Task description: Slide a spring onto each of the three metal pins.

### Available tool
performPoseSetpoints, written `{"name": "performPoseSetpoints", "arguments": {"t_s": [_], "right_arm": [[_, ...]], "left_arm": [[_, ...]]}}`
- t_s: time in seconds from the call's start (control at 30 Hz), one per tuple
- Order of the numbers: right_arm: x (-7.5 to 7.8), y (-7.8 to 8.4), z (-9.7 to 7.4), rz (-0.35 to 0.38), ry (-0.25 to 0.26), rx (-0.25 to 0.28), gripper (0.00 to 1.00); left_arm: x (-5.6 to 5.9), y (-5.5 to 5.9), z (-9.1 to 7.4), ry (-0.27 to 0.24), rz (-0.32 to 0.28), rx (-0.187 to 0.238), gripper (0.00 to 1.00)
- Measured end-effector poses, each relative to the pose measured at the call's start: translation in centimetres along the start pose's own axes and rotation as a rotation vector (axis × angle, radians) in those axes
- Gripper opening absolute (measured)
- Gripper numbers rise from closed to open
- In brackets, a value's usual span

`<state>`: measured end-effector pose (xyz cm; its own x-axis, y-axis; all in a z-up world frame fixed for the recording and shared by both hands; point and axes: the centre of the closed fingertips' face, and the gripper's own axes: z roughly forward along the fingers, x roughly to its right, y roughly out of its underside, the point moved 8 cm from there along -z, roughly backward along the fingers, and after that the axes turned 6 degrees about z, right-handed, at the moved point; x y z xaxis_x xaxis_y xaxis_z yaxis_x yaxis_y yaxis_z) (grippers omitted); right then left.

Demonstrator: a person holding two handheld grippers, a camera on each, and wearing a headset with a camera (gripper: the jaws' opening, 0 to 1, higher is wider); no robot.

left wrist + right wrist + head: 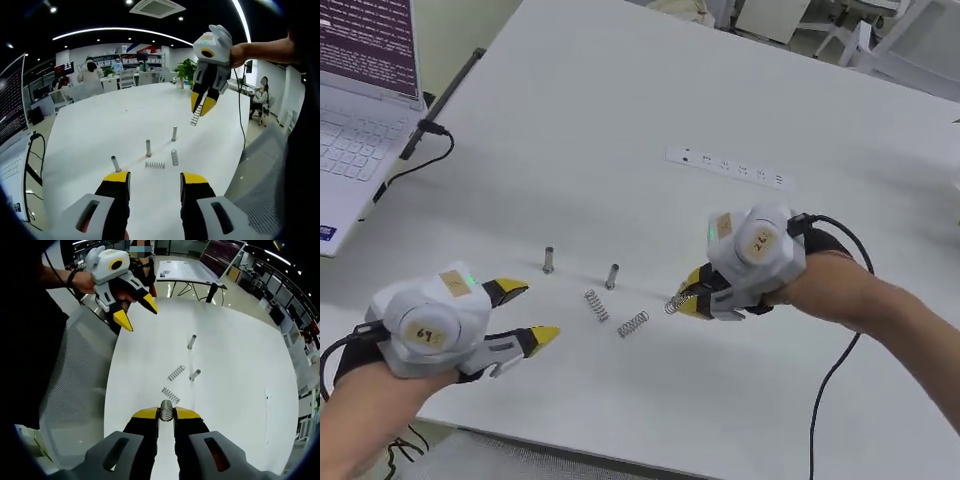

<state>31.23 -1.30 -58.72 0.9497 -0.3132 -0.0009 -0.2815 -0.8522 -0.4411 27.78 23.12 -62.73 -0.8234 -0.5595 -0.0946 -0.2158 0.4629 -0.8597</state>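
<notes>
The right tool (688, 298) is nearly shut, pinching the held spring (677, 301) by one end, so the coil juts out past its yellow tips. In the right gripper view the coil sits clamped between the two jaws, end-on to the camera. In the left gripper view this tool hangs above the surface (620, 100) with the coil slanting down from its tips.

The left tool (535, 310) is spread wide with nothing between its jaws, near the front edge of the surface.

Ahead of the left tool three metal pins stand upright and bare. The near pin (115, 163) is just beyond its left jaw, the middle pin (148, 148) is farther on, and the far pin (174, 133) is below and left of the held spring.

Two more springs lie flat between the tools. The first loose spring (155, 164) is straight ahead of the left tool's gap. The second loose spring (174, 157) is just to its right, short of the far pin.

An open laptop (360, 110) sits well off to the left tool's left. A white power strip (730, 167) lies beyond the right tool.
</notes>
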Motion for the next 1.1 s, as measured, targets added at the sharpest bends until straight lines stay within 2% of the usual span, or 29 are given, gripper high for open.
{"name": "performPoseSetpoints", "arguments": {"t_s": [0.23, 0.6, 0.83, 1.1], "right_arm": [[1.2, -1.5, 1.1, -0.004, -0.007, 0.006, 0.08], [3.1, -4.8, 2.9, -0.037, -0.008, 0.012, 0.08], [4.3, -6.8, 3.9, -0.060, -0.010, 0.016, 0.08], [5.3, -8.7, 5.5, -0.069, -0.021, 0.018, 0.08]], "left_arm": [[-0.6, 0.6, -0.5, -0.028, -0.025, -0.007, 0.38], [-1.0, 1.3, -1.1, -0.051, -0.053, -0.013, 0.42], [-1.6, 1.5, -1.2, -0.066, -0.071, -0.006, 0.43], [-1.5, 1.4, -1.1, -0.059, -0.081, 0.003, 0.46]]}}
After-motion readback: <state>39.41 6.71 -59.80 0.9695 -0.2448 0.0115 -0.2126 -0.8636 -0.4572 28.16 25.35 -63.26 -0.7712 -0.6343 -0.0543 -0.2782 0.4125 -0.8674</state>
